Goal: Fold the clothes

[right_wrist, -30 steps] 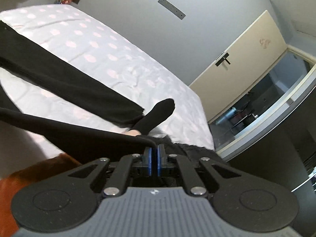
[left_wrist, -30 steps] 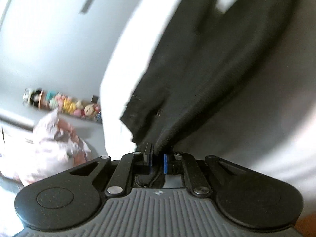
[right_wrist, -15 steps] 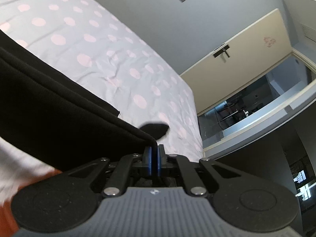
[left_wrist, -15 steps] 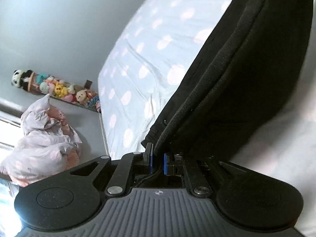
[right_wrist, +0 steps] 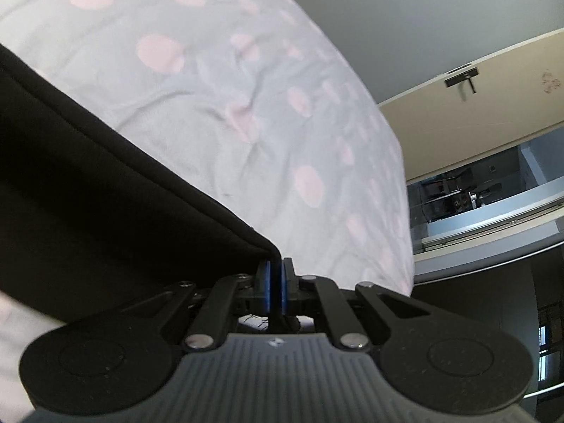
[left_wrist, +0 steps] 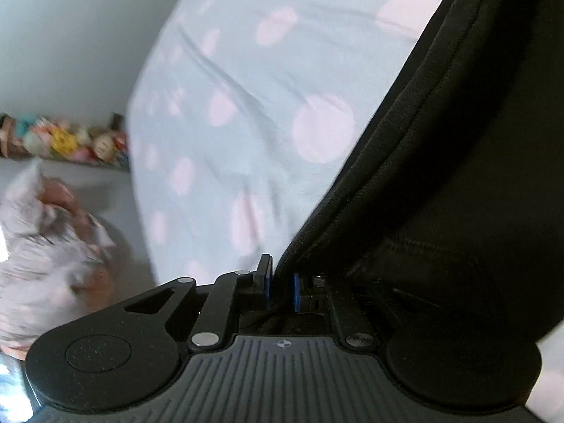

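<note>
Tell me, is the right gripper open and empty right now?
No, the right gripper is shut on the black garment edge.

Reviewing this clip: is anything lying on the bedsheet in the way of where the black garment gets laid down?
Nothing visible. Both the left claw and the right claw are shut on the black garment, and the polka-dot bedsheet beyond it shows only wrinkles. The area under the garment is hidden.

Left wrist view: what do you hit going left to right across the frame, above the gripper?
Crumpled pale bundle → row of stuffed toys along the wall → polka-dot bedsheet → black garment, its edge pinched in the left gripper.
</note>
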Demonstrator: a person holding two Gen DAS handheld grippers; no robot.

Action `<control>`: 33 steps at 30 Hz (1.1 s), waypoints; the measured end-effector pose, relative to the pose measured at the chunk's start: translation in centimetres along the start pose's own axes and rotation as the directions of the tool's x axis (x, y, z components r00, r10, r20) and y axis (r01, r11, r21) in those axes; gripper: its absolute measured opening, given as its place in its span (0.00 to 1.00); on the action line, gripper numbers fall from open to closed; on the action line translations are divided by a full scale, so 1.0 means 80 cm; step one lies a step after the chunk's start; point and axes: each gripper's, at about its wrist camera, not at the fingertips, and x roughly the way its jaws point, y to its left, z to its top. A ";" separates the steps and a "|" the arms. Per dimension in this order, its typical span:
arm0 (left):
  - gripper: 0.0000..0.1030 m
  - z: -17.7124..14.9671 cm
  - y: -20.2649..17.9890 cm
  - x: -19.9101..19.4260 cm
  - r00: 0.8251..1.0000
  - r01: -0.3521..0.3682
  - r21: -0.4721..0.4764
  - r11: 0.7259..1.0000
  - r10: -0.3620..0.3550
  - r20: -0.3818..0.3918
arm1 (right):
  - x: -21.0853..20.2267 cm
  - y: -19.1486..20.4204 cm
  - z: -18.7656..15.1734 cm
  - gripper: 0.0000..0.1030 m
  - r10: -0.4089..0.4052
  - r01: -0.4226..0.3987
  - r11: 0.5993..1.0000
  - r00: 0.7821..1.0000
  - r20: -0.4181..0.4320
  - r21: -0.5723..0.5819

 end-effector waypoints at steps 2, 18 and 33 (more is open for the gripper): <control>0.20 -0.001 -0.004 0.017 1.000 0.017 -0.012 1.000 -0.017 -0.008 | 0.020 0.008 0.007 0.06 0.012 -0.011 1.000 1.000 -0.014 0.004; 0.72 -0.013 0.088 -0.031 0.979 0.196 -0.265 0.944 -0.174 0.105 | 0.041 -0.015 -0.001 0.40 -0.009 0.030 0.967 0.996 -0.083 0.253; 0.73 -0.122 0.078 -0.120 0.986 0.082 -0.665 0.742 0.037 0.162 | -0.025 -0.049 -0.128 0.39 0.270 -0.290 0.638 0.952 0.146 0.713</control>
